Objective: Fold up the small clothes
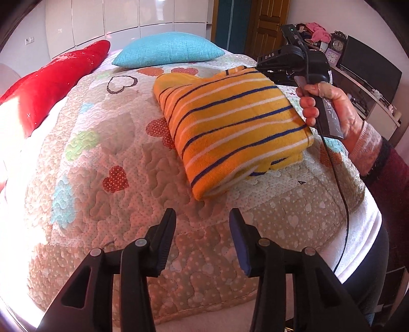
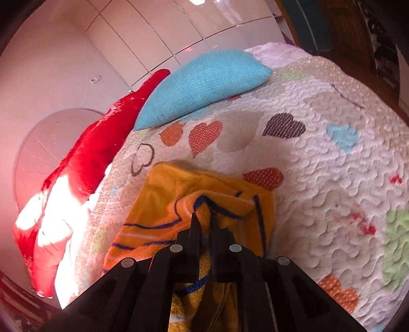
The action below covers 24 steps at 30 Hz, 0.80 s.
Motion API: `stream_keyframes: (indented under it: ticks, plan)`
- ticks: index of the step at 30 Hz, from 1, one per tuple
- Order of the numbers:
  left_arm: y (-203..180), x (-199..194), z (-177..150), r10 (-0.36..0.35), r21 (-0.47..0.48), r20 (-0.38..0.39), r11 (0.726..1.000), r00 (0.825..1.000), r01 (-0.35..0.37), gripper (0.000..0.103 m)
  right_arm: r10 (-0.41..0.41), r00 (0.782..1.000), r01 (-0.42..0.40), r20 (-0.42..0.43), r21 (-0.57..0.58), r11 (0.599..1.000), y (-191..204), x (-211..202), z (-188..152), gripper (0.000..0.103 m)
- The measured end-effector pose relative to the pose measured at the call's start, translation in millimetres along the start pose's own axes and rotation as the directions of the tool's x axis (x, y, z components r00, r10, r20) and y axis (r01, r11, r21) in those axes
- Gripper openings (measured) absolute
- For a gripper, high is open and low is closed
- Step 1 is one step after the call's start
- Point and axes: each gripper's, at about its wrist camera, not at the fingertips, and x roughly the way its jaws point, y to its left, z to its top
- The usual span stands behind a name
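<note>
An orange garment with blue and white stripes [image 1: 230,127] lies folded into a thick rectangle on the quilted bed [image 1: 102,153]. My left gripper [image 1: 203,217] is open and empty, just short of the garment's near corner. My right gripper [image 2: 204,217] is shut on the garment's far edge [image 2: 204,201]; from the left wrist view it [image 1: 286,61] sits at the garment's far right corner. The orange fabric bunches around its fingers.
A turquoise pillow [image 1: 168,49] and a red pillow [image 1: 56,79] lie at the head of the bed. White wardrobe doors [image 1: 115,18] stand behind. A shelf with a clock [image 1: 338,46] and clutter is at the right, beside a wooden door [image 1: 268,23].
</note>
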Motion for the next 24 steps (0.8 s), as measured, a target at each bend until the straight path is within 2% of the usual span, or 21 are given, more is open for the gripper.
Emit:
stream_keyframes:
  ticks: [2, 4, 5, 6, 7, 11, 13, 15, 17, 18, 19, 20, 22, 23, 24]
  plan:
    - [2, 1, -3, 0.003, -0.012, -0.005, 1.0, 1.0, -0.003, 0.043, -0.095, 0.995, 0.094, -0.027, -0.051, 0.994, 1, 16, -1, 0.009]
    - [5, 2, -6, 0.01, -0.022, -0.011, 1.0, 1.0, -0.01, 0.043, -0.175, 0.979, 0.164, -0.102, -0.112, 0.98, -3, 35, -11, 0.021]
    - [7, 1, -7, 0.011, -0.025, -0.013, 1.0, 1.0, -0.011, 0.043, -0.208, 0.973, 0.193, -0.098, -0.141, 0.971, -6, 35, -18, 0.031]
    - [8, 1, -8, 0.013, -0.027, -0.015, 1.0, 1.0, -0.014, 0.043, -0.227, 0.971, 0.214, -0.069, -0.157, 0.964, -7, 29, -21, 0.039]
    - [9, 0, -9, 0.017, -0.027, -0.014, 0.999, 1.0, -0.018, 0.045, -0.242, 0.969, 0.231, -0.048, -0.16, 0.96, -8, 21, -22, 0.042]
    - [16, -3, -13, 0.024, -0.045, -0.002, 0.999, 1.0, -0.024, 0.051, -0.228, 0.97, 0.236, 0.081, -0.111, 0.965, -4, -30, -15, 0.042]
    - [18, -4, -13, 0.017, -0.063, 0.003, 0.998, 1.0, -0.017, 0.051, -0.165, 0.978, 0.177, 0.127, -0.086, 0.98, 6, -51, -7, 0.043]
    - [19, -5, -13, 0.014, -0.08, 0.007, 0.997, 1.0, -0.014, 0.051, -0.066, 0.989, 0.075, 0.129, -0.064, 0.995, 18, -60, -1, 0.045]
    - [19, -6, -14, 0.01, -0.089, 0.011, 0.996, 1.0, -0.009, 0.051, 0.068, 0.995, -0.066, 0.076, -0.038, 0.997, 30, -48, 2, 0.046]
    - [19, -8, -15, 0.015, -0.089, 0.013, 0.996, 1.0, -0.014, 0.052, 0.133, 0.99, -0.133, 0.036, -0.016, 0.991, 34, -36, 1, 0.047]
    - [18, -9, -16, 0.022, -0.087, 0.015, 0.996, 1.0, -0.021, 0.055, 0.181, 0.983, -0.181, -0.005, 0.008, 0.983, 35, -22, -3, 0.047]
    - [18, -10, -17, 0.03, -0.085, 0.018, 0.996, 0.999, -0.028, 0.057, 0.197, 0.979, -0.196, -0.046, 0.03, 0.98, 32, -7, -8, 0.048]
    - [20, -14, -20, 0.044, -0.085, 0.023, 0.996, 0.999, -0.042, 0.061, 0.146, 0.983, -0.134, -0.111, 0.105, 0.985, 11, 23, -16, 0.046]
    - [21, -15, -21, 0.049, -0.086, 0.021, 0.995, 0.999, -0.047, 0.061, 0.069, 0.991, -0.051, -0.116, 0.152, 0.987, -7, 31, -20, 0.038]
    - [24, -17, -22, 0.055, -0.09, 0.02, 0.995, 0.998, -0.053, 0.061, 0.034, 0.995, -0.014, -0.097, 0.198, 0.98, -23, 33, -24, 0.012]
